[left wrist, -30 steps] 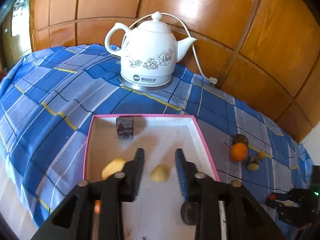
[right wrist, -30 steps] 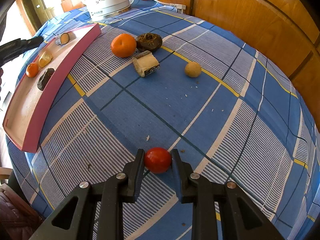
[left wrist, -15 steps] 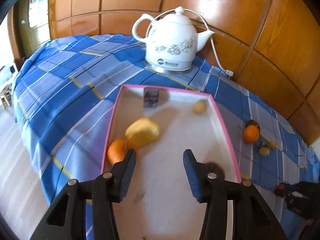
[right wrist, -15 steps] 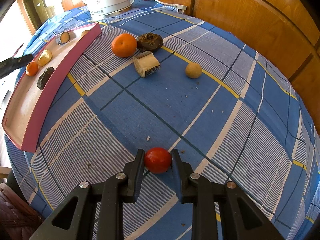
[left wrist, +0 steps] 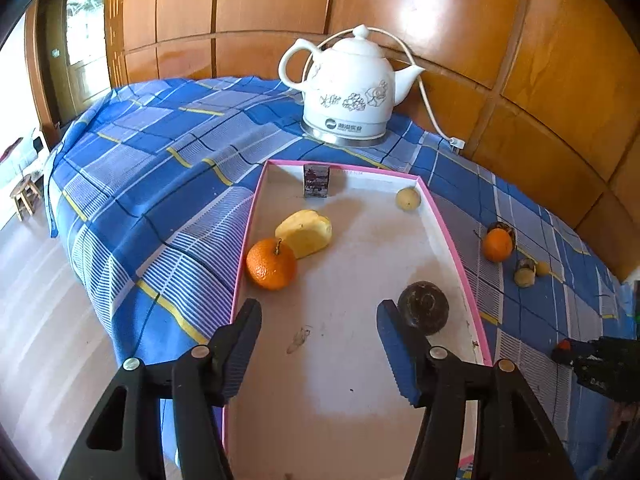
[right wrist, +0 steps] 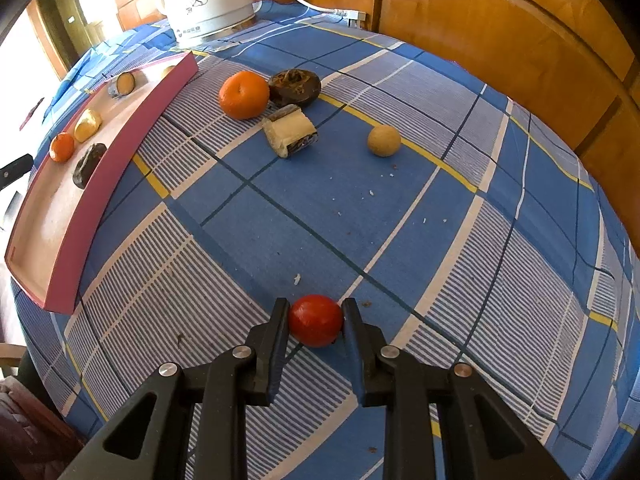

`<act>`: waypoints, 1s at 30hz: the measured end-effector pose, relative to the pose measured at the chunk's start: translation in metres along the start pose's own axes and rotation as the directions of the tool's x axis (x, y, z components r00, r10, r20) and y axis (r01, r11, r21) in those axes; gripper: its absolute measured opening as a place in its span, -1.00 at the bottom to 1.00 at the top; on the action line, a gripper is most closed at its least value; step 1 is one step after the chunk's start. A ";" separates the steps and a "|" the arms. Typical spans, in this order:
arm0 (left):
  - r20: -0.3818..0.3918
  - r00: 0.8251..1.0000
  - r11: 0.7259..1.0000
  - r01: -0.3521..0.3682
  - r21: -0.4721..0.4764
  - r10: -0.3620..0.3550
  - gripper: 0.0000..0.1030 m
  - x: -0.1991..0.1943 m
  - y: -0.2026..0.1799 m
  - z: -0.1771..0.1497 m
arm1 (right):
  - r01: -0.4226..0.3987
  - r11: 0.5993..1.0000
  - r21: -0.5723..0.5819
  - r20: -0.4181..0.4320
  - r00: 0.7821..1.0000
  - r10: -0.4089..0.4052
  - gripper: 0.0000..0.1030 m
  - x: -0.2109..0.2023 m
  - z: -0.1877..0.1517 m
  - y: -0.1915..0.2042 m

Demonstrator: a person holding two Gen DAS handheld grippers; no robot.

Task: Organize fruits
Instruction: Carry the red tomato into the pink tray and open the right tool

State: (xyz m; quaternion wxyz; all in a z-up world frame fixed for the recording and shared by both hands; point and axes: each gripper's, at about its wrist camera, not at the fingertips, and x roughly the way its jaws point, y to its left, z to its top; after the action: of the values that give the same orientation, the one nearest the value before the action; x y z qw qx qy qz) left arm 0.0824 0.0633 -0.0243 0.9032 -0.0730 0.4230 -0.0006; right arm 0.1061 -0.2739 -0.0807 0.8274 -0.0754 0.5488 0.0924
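Observation:
My left gripper (left wrist: pixel 318 318) is open and empty above the near end of the pink-rimmed tray (left wrist: pixel 440 220). The tray holds an orange (left wrist: pixel 271 264), a yellow fruit piece (left wrist: pixel 306 233), a dark round fruit (left wrist: pixel 424 307), a small yellow ball (left wrist: pixel 408 198) and a dark sugarcane piece (left wrist: pixel 317 180). My right gripper (right wrist: pixel 316 320) is shut on a red tomato (right wrist: pixel 316 321) resting on the blue checked cloth (right wrist: pixel 360 208). On the cloth beyond lie an orange (right wrist: pixel 244 94), a dark fruit (right wrist: pixel 295 87), a sugarcane piece (right wrist: pixel 290 131) and a tan ball (right wrist: pixel 384 141).
A white electric kettle (left wrist: pixel 352 88) with its cord stands behind the tray, against the wooden wall panels (left wrist: pixel 520 40). The tray (right wrist: pixel 120 140) lies left of the loose fruits in the right wrist view. The cloth drops off at the left edge to the floor (left wrist: pixel 40 320).
My left gripper has pulled back toward the tray's near end and opened wider, leaving the small yellow ball in the tray. My right gripper stays shut on the tomato, unmoved.

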 end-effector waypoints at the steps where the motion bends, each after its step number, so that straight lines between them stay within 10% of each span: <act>1: 0.001 1.000 1.000 0.003 0.003 -0.004 0.18 -0.001 0.000 -0.001 | 0.002 1.000 0.002 -0.001 1.000 -0.002 -0.49 0.000 0.000 0.000; 30: 0.002 0.999 0.998 0.033 -0.047 -0.033 0.18 -0.006 0.031 -0.012 | -0.313 0.950 -0.015 0.133 0.941 0.312 -0.48 0.003 0.132 0.158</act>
State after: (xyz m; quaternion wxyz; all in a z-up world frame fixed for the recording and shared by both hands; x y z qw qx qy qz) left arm 0.0678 0.0932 -0.0316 0.9014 -0.1011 0.4210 -0.0056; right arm 0.1879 -0.0901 -0.0359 0.8374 0.0213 0.4975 0.2255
